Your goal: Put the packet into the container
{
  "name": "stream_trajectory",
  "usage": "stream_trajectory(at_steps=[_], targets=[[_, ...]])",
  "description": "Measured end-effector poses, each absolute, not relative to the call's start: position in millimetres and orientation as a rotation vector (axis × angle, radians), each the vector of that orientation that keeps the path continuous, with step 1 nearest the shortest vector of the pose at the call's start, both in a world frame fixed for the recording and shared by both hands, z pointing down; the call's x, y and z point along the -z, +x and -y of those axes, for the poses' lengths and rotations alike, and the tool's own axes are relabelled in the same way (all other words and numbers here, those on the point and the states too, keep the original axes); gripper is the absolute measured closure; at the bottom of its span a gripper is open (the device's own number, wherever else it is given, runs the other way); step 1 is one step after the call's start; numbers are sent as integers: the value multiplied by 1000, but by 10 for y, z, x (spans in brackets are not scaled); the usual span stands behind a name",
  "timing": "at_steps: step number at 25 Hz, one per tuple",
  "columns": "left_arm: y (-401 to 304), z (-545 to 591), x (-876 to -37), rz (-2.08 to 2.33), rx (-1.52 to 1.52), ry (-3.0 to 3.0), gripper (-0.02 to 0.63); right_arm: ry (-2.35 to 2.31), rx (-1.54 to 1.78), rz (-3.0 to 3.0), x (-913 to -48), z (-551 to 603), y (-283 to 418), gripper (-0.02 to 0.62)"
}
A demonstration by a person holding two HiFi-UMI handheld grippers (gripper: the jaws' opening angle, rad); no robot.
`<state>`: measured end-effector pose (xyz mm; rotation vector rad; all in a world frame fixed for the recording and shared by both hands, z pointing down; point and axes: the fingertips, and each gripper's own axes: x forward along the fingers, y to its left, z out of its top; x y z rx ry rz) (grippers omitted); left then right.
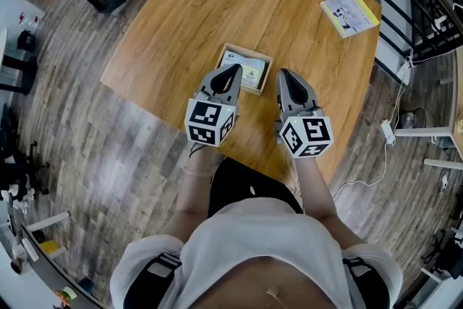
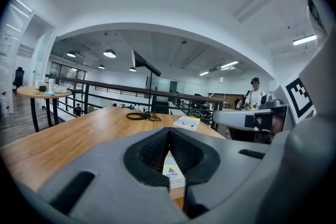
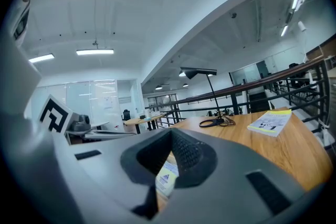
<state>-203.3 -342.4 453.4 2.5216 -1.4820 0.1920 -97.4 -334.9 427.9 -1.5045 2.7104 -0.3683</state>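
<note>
Packet (image 1: 253,69) lies in the container (image 1: 239,49) on the desk (image 1: 181,11); left gripper (image 1: 234,71) and right gripper (image 1: 283,74) hover nearby, jaws closed, empty.

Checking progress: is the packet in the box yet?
In. The packet lies flat inside the box, whose brown rim shows around it.

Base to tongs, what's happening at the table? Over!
Left tongs shut, empty. Right tongs shut, empty. Packet lying in box. Nothing in the way.
</note>
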Motion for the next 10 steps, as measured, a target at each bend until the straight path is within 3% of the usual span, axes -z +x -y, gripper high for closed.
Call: stream_trajectory(at_steps=[10], targets=[[-1877, 3395, -4517, 1431, -196, 2564, 597, -1495, 354, -2730, -4274, 3340, -933, 584]])
